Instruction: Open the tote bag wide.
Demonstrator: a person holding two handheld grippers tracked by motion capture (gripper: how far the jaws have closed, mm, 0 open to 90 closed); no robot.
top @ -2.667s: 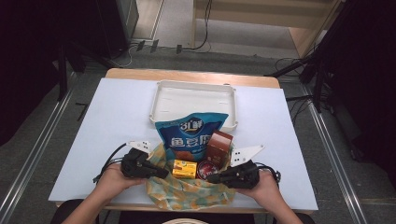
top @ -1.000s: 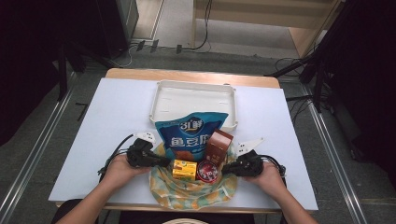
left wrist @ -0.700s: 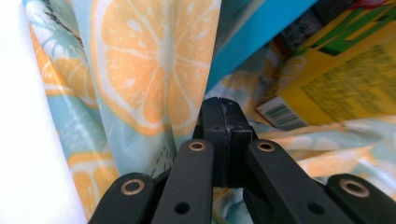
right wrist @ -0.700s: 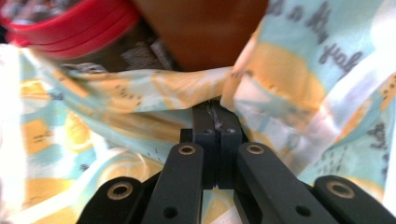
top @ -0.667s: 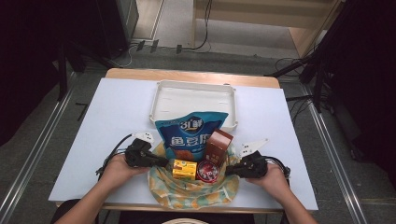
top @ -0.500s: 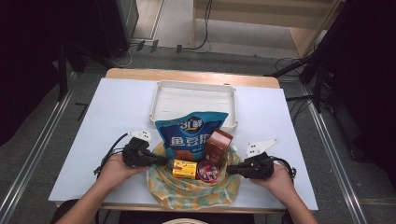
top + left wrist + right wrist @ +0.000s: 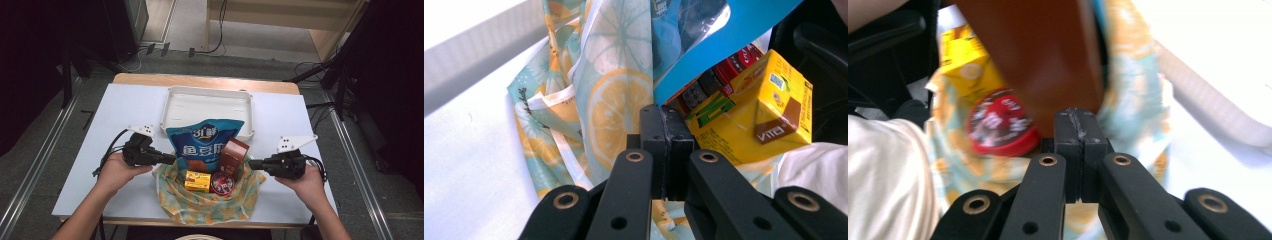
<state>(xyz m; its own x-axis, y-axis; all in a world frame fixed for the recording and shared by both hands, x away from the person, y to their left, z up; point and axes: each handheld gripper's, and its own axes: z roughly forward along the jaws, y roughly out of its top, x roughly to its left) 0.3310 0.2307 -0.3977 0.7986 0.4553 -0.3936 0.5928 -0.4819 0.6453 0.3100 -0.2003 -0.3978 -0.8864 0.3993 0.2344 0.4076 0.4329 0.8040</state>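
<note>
At the left of the high view, the left gripper (image 7: 170,159) was held at the left edge of a lemon-printed cloth (image 7: 210,207), its jaws pressed together; in the left gripper view the cloth (image 7: 594,115) was seen gathered at the tips, so the edge was apparently pinched, though the fabric between the pads could not be made out for certain. On the cloth, near the front of the white table (image 7: 115,125), were listed: a blue snack bag (image 7: 202,145) standing upright at the back left, a yellow drink carton (image 7: 197,181) in front of it, a round red-lidded tin (image 7: 224,182) just beside the carton, and a brown box (image 7: 233,155) upright behind the tin. Beyond the bundle, an empty white tray (image 7: 207,107) was noted. At the right, the right gripper (image 7: 252,164) was held at the opposite edge of the cloth, jaws likewise closed, probably on fabric; the right gripper view was blurred. The step was judged to be the lifting of both edges to bag the goods. For it to be done well, both sides should be raised evenly and drawn inward, so that the tall bag and box are not tipped out.
</note>
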